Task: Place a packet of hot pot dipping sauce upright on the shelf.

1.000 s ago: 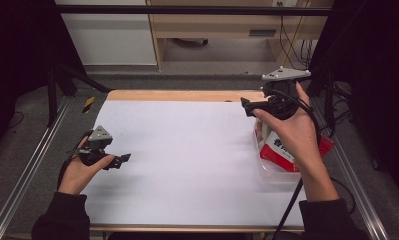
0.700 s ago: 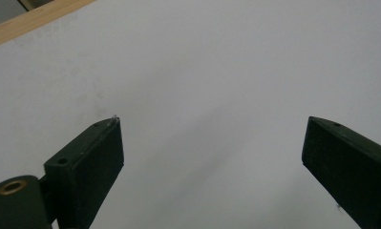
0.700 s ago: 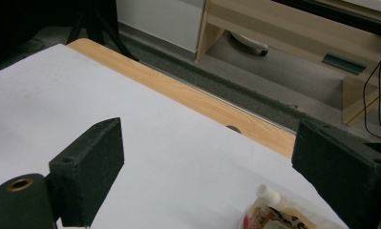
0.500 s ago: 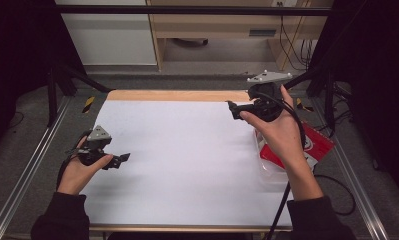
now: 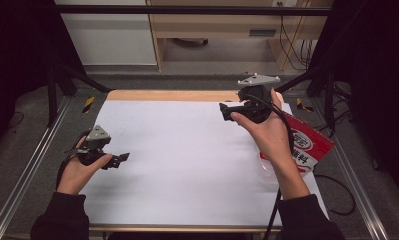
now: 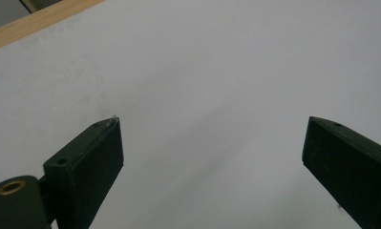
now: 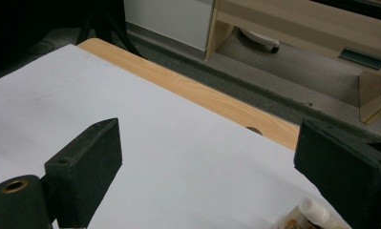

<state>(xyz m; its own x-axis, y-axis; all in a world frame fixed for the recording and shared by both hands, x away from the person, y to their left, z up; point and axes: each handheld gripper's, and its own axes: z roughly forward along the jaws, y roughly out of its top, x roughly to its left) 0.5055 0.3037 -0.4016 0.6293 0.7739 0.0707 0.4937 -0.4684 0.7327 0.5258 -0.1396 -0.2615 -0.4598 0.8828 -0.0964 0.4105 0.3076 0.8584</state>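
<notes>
Both grippers have their jaws wide apart and hold nothing. The right gripper point(image 5: 226, 111) hangs above the white worktop point(image 5: 187, 150), near the red-and-white crinkly bag point(image 5: 312, 147) at its right edge. The left gripper point(image 5: 118, 160) rests apart. Nothing is picked up yet.

- The red packet point(image 5: 312, 146) lies partly under the person's right forearm, so its left part is hidden — the white print on it is too small to read.
- A clear, pale thing point(image 5: 265, 167) beside that forearm is too blurred to identify.
- In the right gripper view, a white-capped item point(image 7: 313, 212) is cut off by the bottom edge, and the right jaw covers its side.
- In the left gripper view, both jaws run off the bottom edge — the right one off the side too.
</notes>
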